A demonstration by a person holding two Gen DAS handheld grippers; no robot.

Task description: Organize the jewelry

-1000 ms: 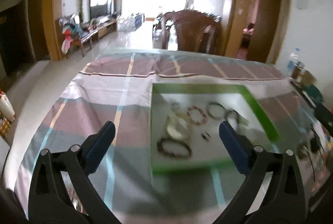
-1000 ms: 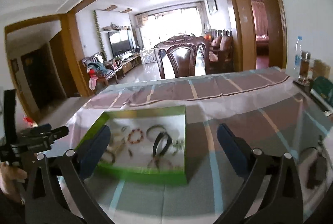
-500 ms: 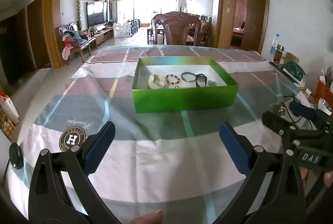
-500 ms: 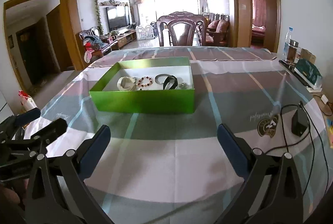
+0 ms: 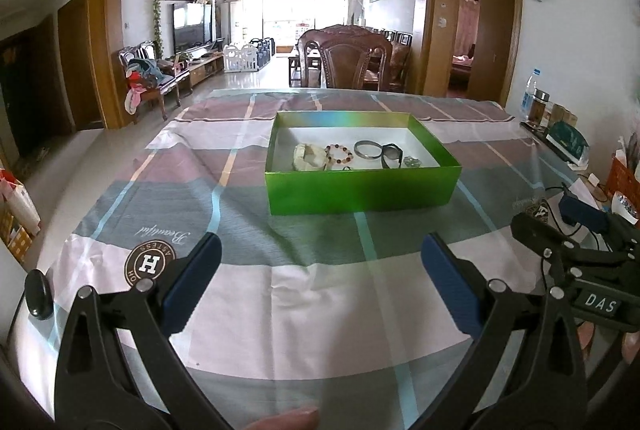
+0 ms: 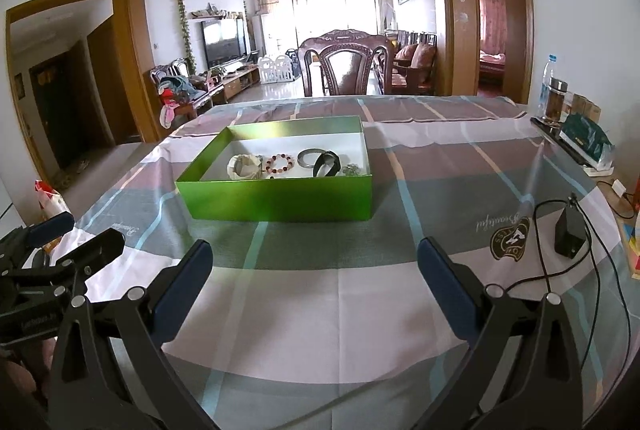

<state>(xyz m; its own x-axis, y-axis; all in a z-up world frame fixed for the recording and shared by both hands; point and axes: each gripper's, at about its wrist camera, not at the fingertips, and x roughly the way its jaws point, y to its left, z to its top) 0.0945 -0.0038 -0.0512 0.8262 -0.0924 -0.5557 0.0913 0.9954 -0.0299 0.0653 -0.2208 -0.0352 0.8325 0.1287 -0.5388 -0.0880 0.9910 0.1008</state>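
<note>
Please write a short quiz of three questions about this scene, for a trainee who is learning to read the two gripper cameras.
1. True or false: the left gripper is holding a bracelet.
2. Where does the beaded bracelet lie? A) inside the green box B) on the tablecloth in front of the box C) between the fingers of the right gripper
3. Fill in: in the left wrist view, the metal ring lies to the ____ of the beaded bracelet.

Key: 1 false, both grippers are open and empty. 2 A. 3 right.
</note>
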